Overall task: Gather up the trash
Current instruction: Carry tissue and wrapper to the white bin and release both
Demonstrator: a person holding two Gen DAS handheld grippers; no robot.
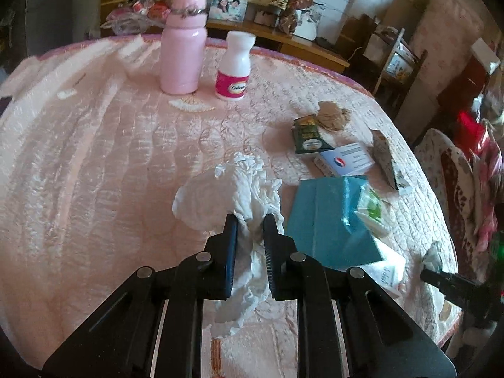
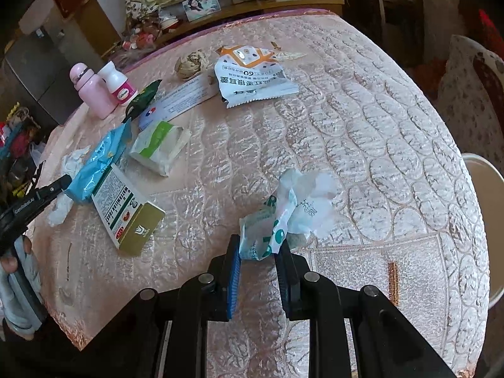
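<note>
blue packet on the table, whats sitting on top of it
A small green-and-white pack overlaps the blue packet in the left wrist view; the right wrist view shows them apart. A watermelon frost box covers its near end, so that part is hidden.

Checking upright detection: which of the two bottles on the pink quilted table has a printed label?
The white plastic bottle with the magenta label band; the taller pink bottle beside it is plain, with only a beaded chain around its cap. Both stand upright.

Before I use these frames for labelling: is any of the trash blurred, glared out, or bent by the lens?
Left wrist view: the tissue in the left gripper is sharp; the teal packet is motion-smeared, and the tablecloth glares white. Right wrist view: sharp, the wrapper print legible; the table edge curves with fisheye.
</note>
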